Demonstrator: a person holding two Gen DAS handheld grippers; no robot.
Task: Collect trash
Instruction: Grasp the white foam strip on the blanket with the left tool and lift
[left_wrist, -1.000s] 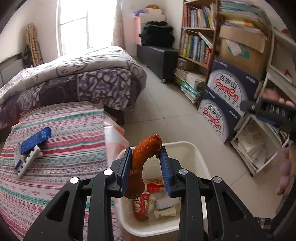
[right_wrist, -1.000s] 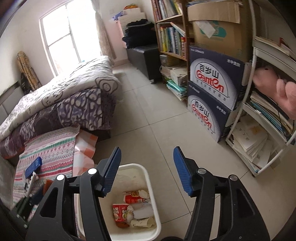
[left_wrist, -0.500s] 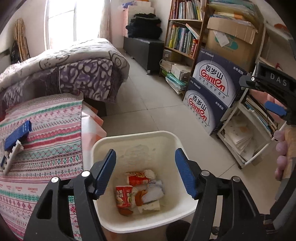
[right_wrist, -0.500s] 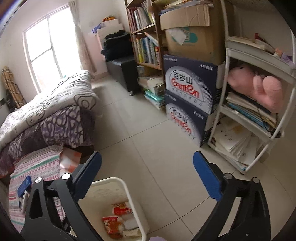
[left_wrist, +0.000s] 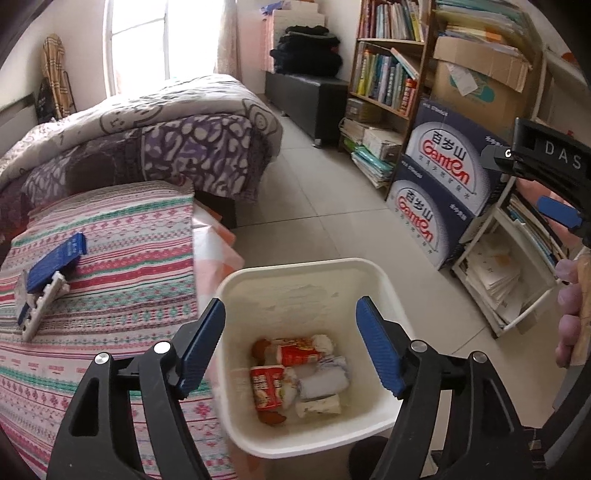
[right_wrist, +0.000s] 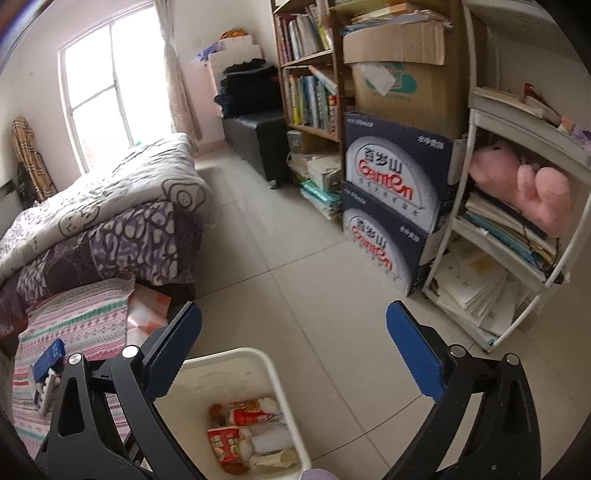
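Observation:
A white bin (left_wrist: 306, 264) stands on the tiled floor beside the striped table. In it lie red snack packets (left_wrist: 266, 384), crumpled white paper (left_wrist: 323, 382) and an orange-brown scrap (left_wrist: 260, 347). My left gripper (left_wrist: 290, 306) hangs above the bin's mouth, its jaws opening, with nothing between the blue pads. My right gripper (right_wrist: 295, 310) is wide open and empty, above the floor just right of the bin (right_wrist: 229, 354). In the left wrist view its blue pad (left_wrist: 557, 214) and a hand (left_wrist: 569, 325) show at the right edge.
A striped cloth (left_wrist: 110, 258) at the left bears a blue box (left_wrist: 55, 258) and a white strip. A bed (left_wrist: 147, 129) lies behind. Stacked Ganten boxes (right_wrist: 391, 206), a white rack (right_wrist: 517, 240) and a bookshelf (right_wrist: 310, 99) line the right. Bare tiles (right_wrist: 295, 240) lie between.
My left gripper has opened and the orange-brown scrap it held has dropped into the bin. The right gripper has opened wider and swung its view up toward the rack.

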